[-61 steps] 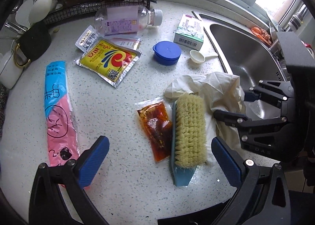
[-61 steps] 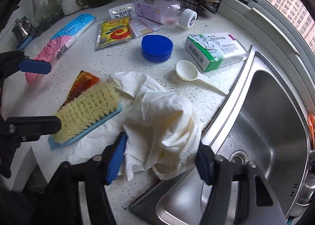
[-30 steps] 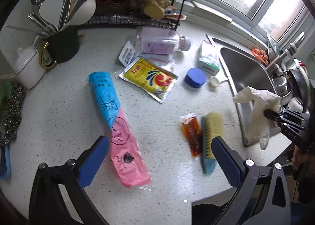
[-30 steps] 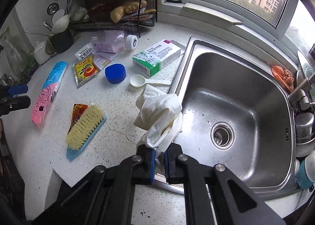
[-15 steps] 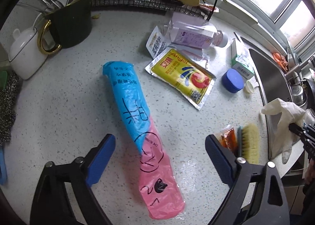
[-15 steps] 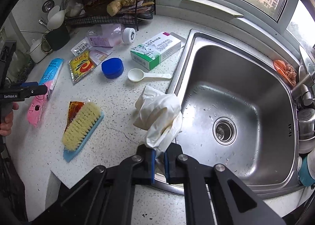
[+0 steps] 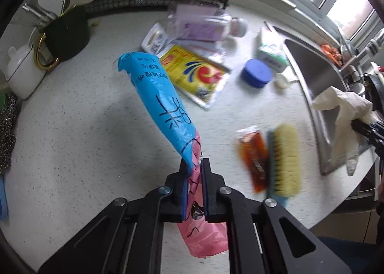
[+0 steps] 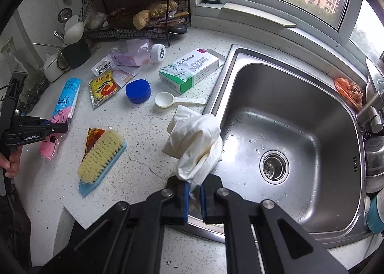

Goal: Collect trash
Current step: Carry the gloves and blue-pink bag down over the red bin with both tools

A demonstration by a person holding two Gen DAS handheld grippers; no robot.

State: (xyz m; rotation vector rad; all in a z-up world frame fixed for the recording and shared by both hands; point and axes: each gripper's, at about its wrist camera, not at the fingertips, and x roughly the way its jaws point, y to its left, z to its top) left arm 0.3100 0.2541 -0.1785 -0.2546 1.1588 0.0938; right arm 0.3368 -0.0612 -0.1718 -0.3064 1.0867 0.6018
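- Left wrist view: the left gripper (image 7: 194, 178) has its jaws closing on the blue-and-pink plastic bag (image 7: 163, 103), pads pressed on it where blue meets pink; the blue end slants up and away to the far left, the pink end hangs below the jaws.
- On the speckled worktop (image 7: 72, 130) to the right lie a yellow sachet (image 7: 194, 75), a blue lid (image 7: 256, 73), a red sauce packet (image 7: 254, 156) and, touching it, a scrub brush (image 7: 285, 159).
- At far left a black mug (image 7: 66, 36) holds white spoons and utensils.
- Right wrist view: the right gripper (image 8: 194, 192) is clamped on a crumpled white glove (image 8: 196, 142), held up over the near left rim of the sink (image 8: 300, 96).
- The sink basin holds only water drops round its drain.
- Beyond the glove lie a white scoop (image 8: 165, 100), a green-and-white box (image 8: 189, 70) and a tipped plastic bottle (image 8: 134, 52); a wire rack (image 8: 144, 10) at the far wall holds ginger.
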